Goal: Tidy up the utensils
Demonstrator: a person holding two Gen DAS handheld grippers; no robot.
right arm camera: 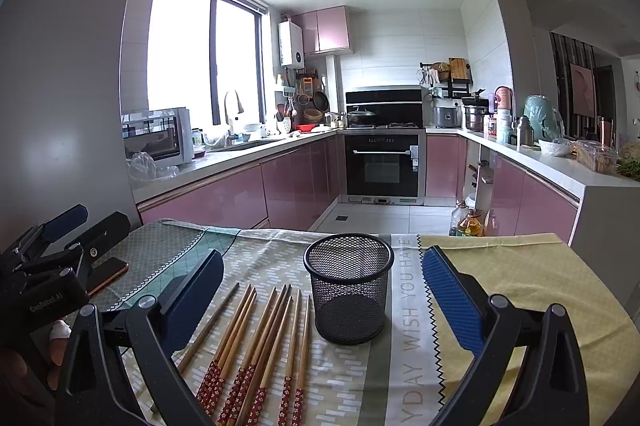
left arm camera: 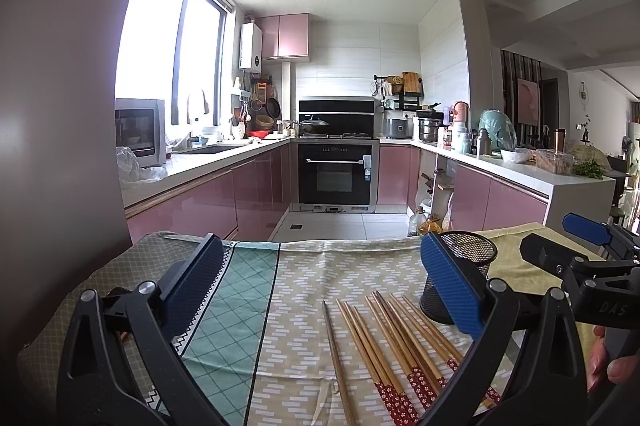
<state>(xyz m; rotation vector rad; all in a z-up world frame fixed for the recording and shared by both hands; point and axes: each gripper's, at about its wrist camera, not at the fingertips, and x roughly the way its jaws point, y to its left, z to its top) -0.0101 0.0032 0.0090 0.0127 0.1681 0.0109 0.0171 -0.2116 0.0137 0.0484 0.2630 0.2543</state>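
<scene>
Left tool (left arm camera: 322,288) spread wide, empty | right tool (right arm camera: 322,290) spread wide, empty | chopsticks (right arm camera: 256,350) on tabletop (right arm camera: 520,266), fanned beside mesh cup (right arm camera: 348,290); wooden shafts, red floral ends partly cut off by frame edge | cup upright, half hidden behind left tool's blue pad.

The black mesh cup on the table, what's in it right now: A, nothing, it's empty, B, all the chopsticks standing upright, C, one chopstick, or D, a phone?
A: the right wrist view looks down into the mesh cup and shows only its bare bottom, while the chopsticks all lie flat on the tablecloth beside it.
</scene>
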